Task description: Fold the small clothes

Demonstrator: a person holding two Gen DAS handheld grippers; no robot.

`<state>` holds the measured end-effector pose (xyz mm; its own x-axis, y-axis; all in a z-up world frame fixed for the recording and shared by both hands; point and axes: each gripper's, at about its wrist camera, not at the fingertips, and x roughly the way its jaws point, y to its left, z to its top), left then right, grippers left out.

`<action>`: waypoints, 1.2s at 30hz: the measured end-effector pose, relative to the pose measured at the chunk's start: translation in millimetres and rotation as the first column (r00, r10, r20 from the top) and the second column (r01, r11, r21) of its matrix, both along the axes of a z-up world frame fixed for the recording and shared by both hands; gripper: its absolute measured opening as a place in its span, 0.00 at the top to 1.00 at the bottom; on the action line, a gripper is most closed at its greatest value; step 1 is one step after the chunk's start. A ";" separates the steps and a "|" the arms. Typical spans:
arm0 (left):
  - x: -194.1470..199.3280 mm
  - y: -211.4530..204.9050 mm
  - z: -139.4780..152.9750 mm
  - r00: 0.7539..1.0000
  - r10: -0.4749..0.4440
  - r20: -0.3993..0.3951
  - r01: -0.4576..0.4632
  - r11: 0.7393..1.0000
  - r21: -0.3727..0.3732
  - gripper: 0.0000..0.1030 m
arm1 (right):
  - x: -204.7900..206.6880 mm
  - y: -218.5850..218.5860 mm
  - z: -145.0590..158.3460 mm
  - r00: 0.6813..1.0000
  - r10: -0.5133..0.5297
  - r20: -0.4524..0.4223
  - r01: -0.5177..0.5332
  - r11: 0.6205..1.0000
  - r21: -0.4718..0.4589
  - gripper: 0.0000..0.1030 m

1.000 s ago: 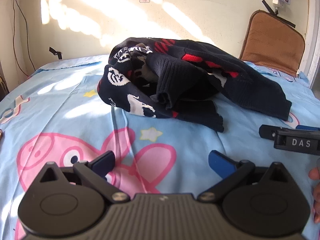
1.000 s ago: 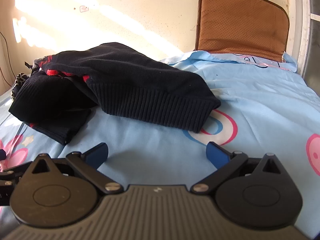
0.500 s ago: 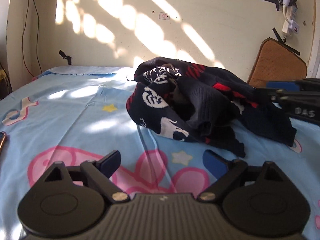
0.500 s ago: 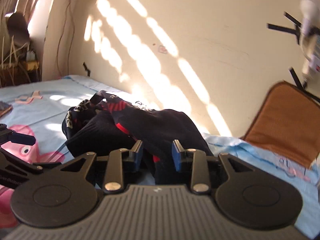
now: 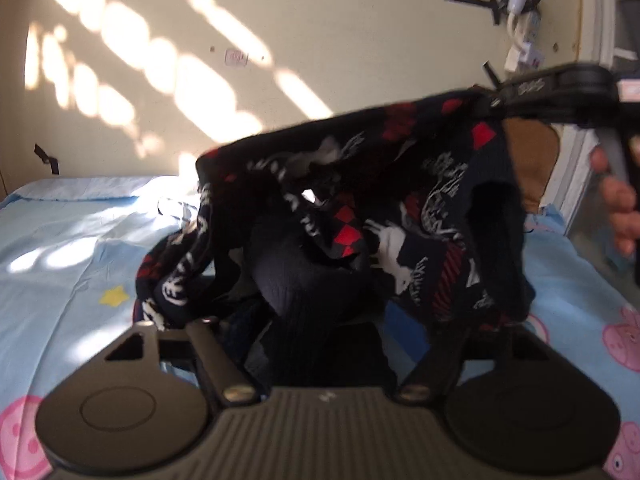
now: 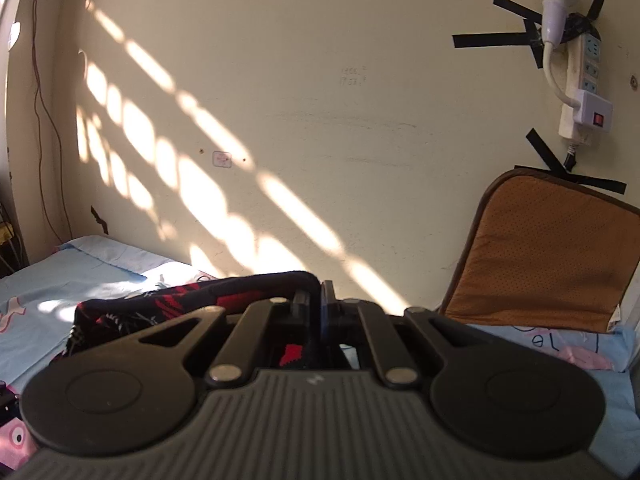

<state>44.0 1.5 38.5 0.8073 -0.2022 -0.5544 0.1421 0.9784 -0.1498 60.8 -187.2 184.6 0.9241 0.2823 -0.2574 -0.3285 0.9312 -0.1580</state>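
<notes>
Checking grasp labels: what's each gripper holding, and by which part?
Right gripper is shut on the sweater at an edge. Left gripper has cloth between its closing jaws; a grip cannot be told.

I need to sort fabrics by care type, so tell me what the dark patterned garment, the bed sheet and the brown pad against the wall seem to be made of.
Dark sweater: looks like knit yarn, matte; a ribbed hem and woven-in red and white motifs show.
Bed sheet: seemingly thin woven cotton or a blend, matte, with printed cartoons and soft creases.
Brown pad: perhaps perforated mesh or faux leather; rows of tiny dots and a dark piped edge show.
</notes>
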 end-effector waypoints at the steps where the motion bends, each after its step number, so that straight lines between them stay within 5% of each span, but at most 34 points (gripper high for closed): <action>1: 12.5 1.1 -9.4 0.998 0.013 -0.056 -0.013 1.000 -0.002 0.79 | 5.9 -15.2 8.1 0.999 -0.035 0.011 0.035 0.999 0.024 0.93; 2: 18.4 4.6 -15.8 0.996 0.018 -0.087 -0.020 1.000 -0.015 0.90 | 9.4 -31.7 18.8 0.997 -0.076 0.026 0.075 0.995 0.066 0.93; 8: -4.9 35.4 20.7 0.998 0.026 0.063 -0.023 0.999 -0.040 0.91 | -1.5 -139.4 57.2 0.959 -0.273 0.072 0.240 0.923 0.301 0.93; 15: -38.7 74.7 110.5 0.966 0.069 0.251 -0.055 0.996 -0.066 0.91 | -47.5 -198.0 66.1 0.969 -0.246 -0.021 0.218 0.814 0.538 0.93; 18: -51.0 92.0 122.4 0.958 0.111 0.266 -0.099 0.993 -0.059 0.91 | -48.5 -205.4 42.7 0.972 -0.213 -0.101 0.234 0.821 0.521 0.88; 21: -46.3 100.3 102.5 0.972 0.152 0.177 -0.143 0.988 -0.065 0.90 | -62.3 -211.4 -8.4 0.947 -0.214 -0.239 0.301 0.851 0.430 0.73; 23: -45.4 107.1 76.5 0.984 0.160 0.083 -0.154 0.985 -0.073 0.89 | -72.0 -209.4 -35.2 0.921 -0.300 -0.247 0.373 0.863 0.342 0.56; 27: -77.1 112.7 42.8 0.983 0.175 0.049 -0.171 0.982 -0.086 0.87 | -77.7 -184.5 -52.6 0.931 -0.289 -0.223 0.342 0.903 0.258 0.55; 30: -101.8 128.7 36.0 0.979 0.200 0.038 -0.190 0.964 -0.188 0.72 | -52.9 -125.1 -45.9 0.970 -0.181 -0.161 0.201 0.972 0.120 0.45; 32: -113.3 136.7 38.3 0.975 0.222 0.029 -0.208 0.946 -0.249 0.62 | -35.2 -97.0 -41.8 0.982 -0.113 -0.151 0.124 0.990 0.068 0.34; 36: -125.8 123.3 51.5 0.990 0.134 0.039 -0.112 0.931 -0.347 0.35 | 13.8 -73.9 -71.7 0.980 -0.016 -0.199 0.018 1.000 0.004 0.32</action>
